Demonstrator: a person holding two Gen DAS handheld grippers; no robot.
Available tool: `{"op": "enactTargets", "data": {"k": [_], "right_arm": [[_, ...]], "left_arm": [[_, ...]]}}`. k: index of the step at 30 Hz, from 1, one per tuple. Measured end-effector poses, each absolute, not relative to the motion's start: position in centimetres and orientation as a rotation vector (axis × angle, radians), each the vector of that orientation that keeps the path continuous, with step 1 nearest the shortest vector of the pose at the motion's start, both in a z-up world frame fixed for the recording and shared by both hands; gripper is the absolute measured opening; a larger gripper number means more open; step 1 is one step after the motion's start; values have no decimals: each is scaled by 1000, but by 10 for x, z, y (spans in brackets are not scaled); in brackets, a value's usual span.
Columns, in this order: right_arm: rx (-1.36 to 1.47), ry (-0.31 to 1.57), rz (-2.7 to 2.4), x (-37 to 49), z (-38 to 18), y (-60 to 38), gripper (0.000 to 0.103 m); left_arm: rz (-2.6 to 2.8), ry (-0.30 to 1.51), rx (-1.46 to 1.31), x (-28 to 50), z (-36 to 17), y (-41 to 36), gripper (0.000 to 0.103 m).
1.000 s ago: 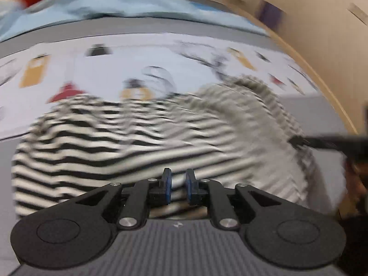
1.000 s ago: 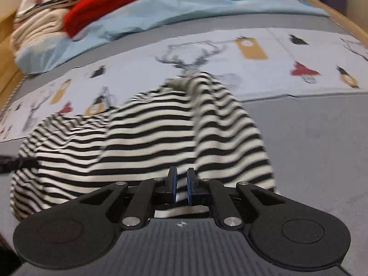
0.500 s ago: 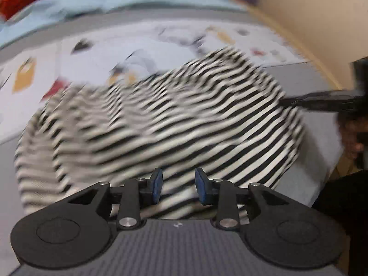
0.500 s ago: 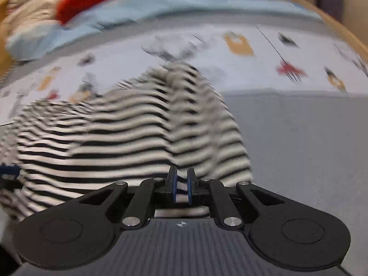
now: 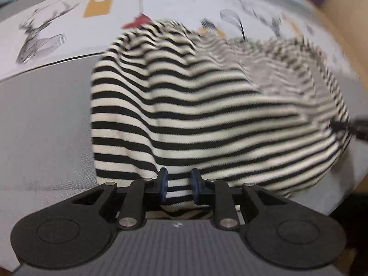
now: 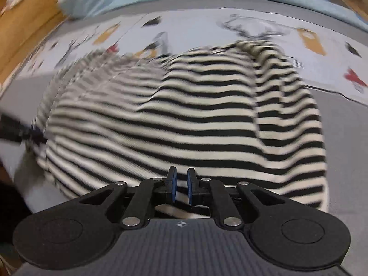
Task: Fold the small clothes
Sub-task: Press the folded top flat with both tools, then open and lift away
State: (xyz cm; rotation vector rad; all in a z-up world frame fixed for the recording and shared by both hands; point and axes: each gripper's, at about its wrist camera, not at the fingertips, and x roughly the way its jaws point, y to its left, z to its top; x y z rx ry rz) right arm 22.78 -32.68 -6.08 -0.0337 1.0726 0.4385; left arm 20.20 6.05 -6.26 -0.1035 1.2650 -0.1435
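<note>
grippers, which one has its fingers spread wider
The left gripper: a clear gap of striped garment shows between its fingers. The right gripper's fingers sit nearly closed.

A black-and-cream striped garment (image 5: 207, 115) fills the centre of the left wrist frame, bunched in soft folds, its upper right part blurred. In the right wrist frame it (image 6: 195, 119) spans the middle, its near hem at the bottom centre.

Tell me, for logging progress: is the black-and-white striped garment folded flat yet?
No. The black-and-white striped garment lies rumpled and humped on the grey mat.
</note>
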Motion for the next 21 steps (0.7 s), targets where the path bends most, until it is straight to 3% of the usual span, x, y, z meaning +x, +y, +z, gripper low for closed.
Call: {"op": "enactTargets", "data": {"k": [4,8,11,17,20,21], "right_arm": [[-20,1089,292,228,-62,-350,9],[-41,1091,166,224,-66,-368,9],[-17,1126,108,221,-73,-384,9],[-37,1006,111,196,-45,-382,10],[-19,901,144,179,-21,-373,10],[-6,875,155,174,-14,-370,10]], "left_arm": [[-66,1342,-7,200,-78,64,25],[-40,1281,-126,199,-66,79,25],[30,1349,-119,198,-77,87,31],[-7,982,-220,170,4,89,35],[2,860,-202,144,43,90,43],[-3,829,-189,133,52,94,51]]}}
